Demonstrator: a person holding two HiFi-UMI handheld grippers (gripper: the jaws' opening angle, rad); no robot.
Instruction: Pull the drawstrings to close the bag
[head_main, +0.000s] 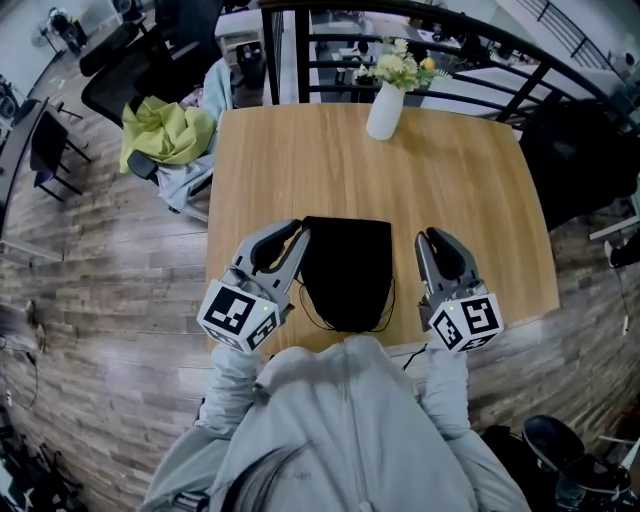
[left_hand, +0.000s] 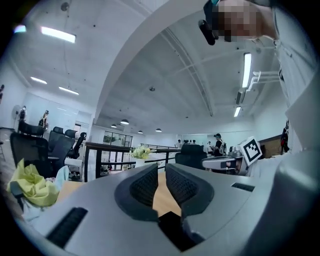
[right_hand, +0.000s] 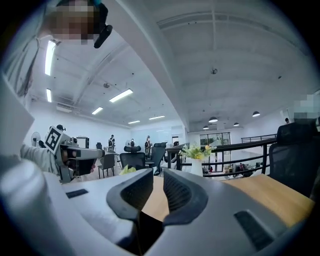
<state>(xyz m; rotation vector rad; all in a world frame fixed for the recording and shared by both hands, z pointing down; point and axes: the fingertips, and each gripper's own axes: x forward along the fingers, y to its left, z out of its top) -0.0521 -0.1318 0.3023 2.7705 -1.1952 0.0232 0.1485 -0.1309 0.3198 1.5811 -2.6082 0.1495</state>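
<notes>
A black drawstring bag (head_main: 347, 270) lies flat on the wooden table (head_main: 300, 160), close to the near edge. Its thin drawstrings (head_main: 345, 326) loop out at the near end. My left gripper (head_main: 300, 232) hovers at the bag's left side, its tips by the far left corner. My right gripper (head_main: 428, 236) is a short way off the bag's right side, apart from it. In the left gripper view the jaws of the left gripper (left_hand: 158, 169) stand a narrow gap apart with only table wood between them. The right gripper (right_hand: 158, 172) looks the same in its own view. Neither holds a string.
A white vase of flowers (head_main: 385, 108) stands at the table's far edge. A chair with yellow-green cloth (head_main: 165, 132) sits off the far left corner. A black railing (head_main: 420, 50) runs behind the table. The person's grey sleeves reach over the near edge.
</notes>
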